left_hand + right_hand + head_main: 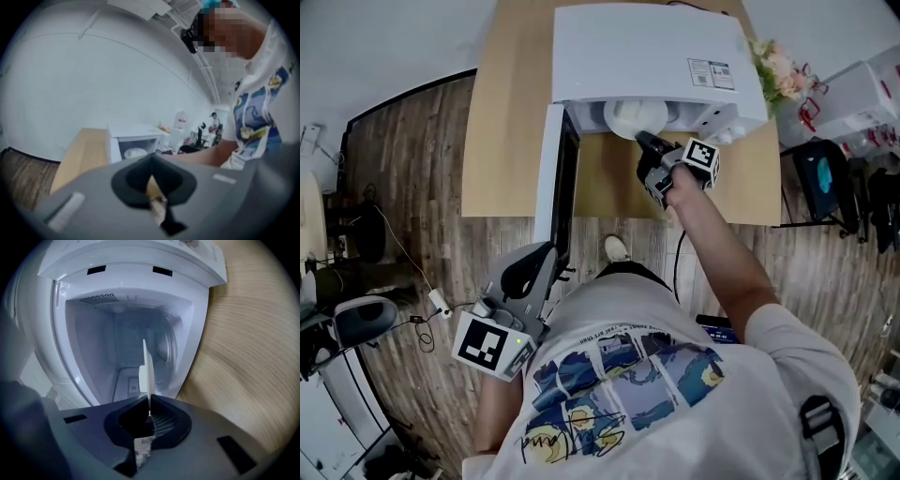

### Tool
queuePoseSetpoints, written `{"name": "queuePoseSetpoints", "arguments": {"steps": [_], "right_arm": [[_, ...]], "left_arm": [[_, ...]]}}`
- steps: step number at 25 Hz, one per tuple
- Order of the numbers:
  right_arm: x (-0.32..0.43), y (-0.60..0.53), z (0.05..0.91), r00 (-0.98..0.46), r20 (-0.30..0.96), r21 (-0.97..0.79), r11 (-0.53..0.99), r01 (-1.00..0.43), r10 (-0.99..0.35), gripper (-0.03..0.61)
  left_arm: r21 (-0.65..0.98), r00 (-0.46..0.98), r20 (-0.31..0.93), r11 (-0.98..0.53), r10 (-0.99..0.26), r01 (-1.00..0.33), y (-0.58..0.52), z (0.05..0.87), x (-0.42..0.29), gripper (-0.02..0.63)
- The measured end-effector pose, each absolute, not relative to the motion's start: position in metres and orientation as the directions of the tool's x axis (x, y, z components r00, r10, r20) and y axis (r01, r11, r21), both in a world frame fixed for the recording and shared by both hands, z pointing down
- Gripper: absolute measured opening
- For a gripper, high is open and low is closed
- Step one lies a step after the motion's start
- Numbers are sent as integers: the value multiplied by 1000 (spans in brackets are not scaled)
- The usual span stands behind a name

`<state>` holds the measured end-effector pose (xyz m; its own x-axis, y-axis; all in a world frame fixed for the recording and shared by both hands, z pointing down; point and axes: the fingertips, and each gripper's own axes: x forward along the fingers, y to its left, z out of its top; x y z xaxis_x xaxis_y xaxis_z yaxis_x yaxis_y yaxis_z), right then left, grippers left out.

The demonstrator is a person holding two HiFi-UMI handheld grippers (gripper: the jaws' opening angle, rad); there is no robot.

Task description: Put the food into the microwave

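Plank flooring point(403, 169) runs beneath the pale wooden table point(506, 122) in front of us. On that table stands the white microwave point(647, 47), its door point(551, 178) swung wide open to our left and seen edge-on from above. The cavity is open and lit pale inside, with a vent grille in its ceiling.

Our printed shirt point(647, 375) fills the lower part of the head view. From it our right arm reaches forward to the oven's opening, while the left arm hangs low at our side, well apart from the table.

A white dish point(628, 117) sits at the mouth of the cavity, just under the front edge of the microwave's top. We cannot make out from any view what food lies on it.

Our right gripper point(649, 148) is clamped on the near rim of that dish. Its own view shows the thin white edge pinched between the two jaws and running on into the cavity.

Our left gripper point(542, 258) is closed on nothing, its jaws pressed together. It points across the room toward the table.

A small bunch of flowers point(778, 70) stands just beside the microwave's right end.
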<state>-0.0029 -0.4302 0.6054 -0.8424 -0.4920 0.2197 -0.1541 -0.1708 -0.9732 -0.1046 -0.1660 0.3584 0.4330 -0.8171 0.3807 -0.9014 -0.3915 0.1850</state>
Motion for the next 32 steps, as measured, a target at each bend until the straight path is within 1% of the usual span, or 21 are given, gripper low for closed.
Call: {"name": "queuePoseSetpoints", "arguments": {"steps": [7,23,27,32], "right_arm": [[-9,-452,619,-830,228,-970,-194,-148,-508,14],[-18,-474,633,-805,286,-954,-238,-185,-520,14],[-16,-478,636,-791,315,-946,-237,-220,-524,19],[-18,-478,634,-776,366,-931,-212,-298,-513,31]], "left_arm": [[185,408,395,-363,-823,-913,-172,361,-105,8],[196,379,410,-326,-830,-925,-180,369,-111,8],[198,379,410,-325,-829,-925,-182,370,-112,8],[209,386,412,-326,-825,-922,-184,371,-115,8]]}}
